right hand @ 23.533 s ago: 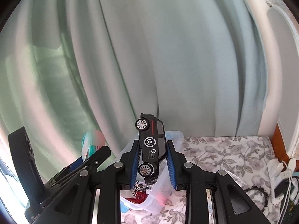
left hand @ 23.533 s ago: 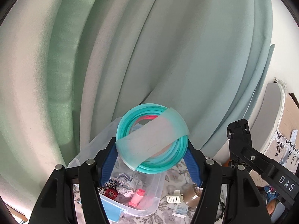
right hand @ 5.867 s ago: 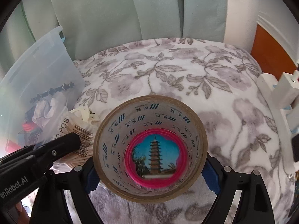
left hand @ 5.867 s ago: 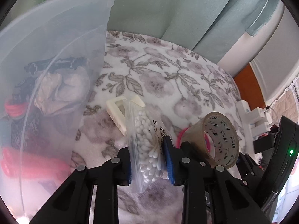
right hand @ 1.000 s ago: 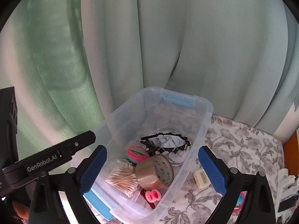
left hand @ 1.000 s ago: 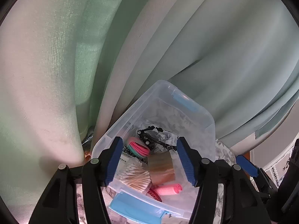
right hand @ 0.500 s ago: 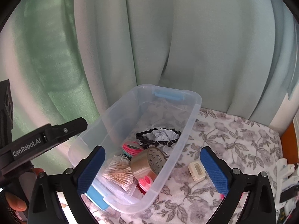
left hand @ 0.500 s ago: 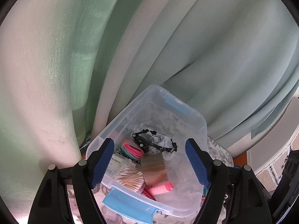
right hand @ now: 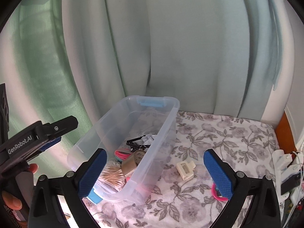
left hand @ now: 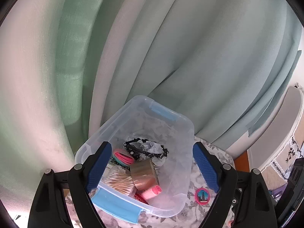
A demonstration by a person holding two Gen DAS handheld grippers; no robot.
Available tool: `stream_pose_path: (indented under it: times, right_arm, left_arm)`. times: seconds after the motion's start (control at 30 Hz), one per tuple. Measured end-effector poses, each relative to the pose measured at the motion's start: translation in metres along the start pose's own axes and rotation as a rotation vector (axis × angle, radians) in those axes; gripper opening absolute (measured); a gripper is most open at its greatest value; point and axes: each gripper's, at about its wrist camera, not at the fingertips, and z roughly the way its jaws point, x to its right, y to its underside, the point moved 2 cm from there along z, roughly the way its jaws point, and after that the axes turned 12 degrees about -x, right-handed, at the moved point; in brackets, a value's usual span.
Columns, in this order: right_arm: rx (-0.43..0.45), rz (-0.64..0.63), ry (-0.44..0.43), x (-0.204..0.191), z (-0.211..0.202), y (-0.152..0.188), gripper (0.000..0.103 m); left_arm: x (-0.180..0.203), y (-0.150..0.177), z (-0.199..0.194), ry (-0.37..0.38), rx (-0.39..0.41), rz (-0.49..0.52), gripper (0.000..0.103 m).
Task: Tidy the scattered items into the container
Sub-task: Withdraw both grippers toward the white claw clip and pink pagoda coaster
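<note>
A clear plastic bin (left hand: 187, 133) (right hand: 171, 117) with blue latches stands on the floral cloth. Inside lie a brown tape roll (left hand: 145, 174) (right hand: 133, 161), a cotton swab bag (left hand: 119, 179) (right hand: 112, 174), pink hair ties (left hand: 122, 156), a black headband (left hand: 146, 149) and crumpled paper. My left gripper (left hand: 152, 169) is open and empty above the bin. My right gripper (right hand: 154, 172) is open and empty above the bin's right wall. A cream hair clip (right hand: 185, 169) and a pink round pagoda badge (left hand: 202, 194) (right hand: 216, 193) lie on the cloth right of the bin.
Green curtains (right hand: 171, 47) hang close behind the bin. A white power strip with cables (right hand: 285, 171) sits at the right edge of the cloth. The left gripper's body (right hand: 38, 134) shows at the left of the right wrist view.
Both grippers have pulled back and swung right from the bin. The left jaws have opened wider. The hair clip and badge have come into fuller view.
</note>
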Motion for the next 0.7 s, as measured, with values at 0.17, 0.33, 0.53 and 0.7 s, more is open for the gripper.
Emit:
stream_pose_path:
  times: [0.17,0.33,0.53,0.7]
  right_arm:
    - [0.039,0.034,-0.002,0.014,-0.018,0.009,0.103]
    - [0.090,0.067,0.011,0.030,-0.036,0.017,0.103]
    - [0.135,0.094,0.018,0.049,-0.056,0.030,0.103]
    - [0.154,0.154,0.020,0.070,-0.070,0.041,0.103]
  left_arm:
    - [0.020,0.004,-0.012,-0.005,0.032,0.047,0.088]
    - [0.039,0.010,-0.026,-0.029,0.069,0.088,0.088]
    - [0.056,0.016,-0.046,-0.012,0.141,0.107,0.088]
    - [0.076,0.023,-0.054,-0.009,0.161,0.141,0.088]
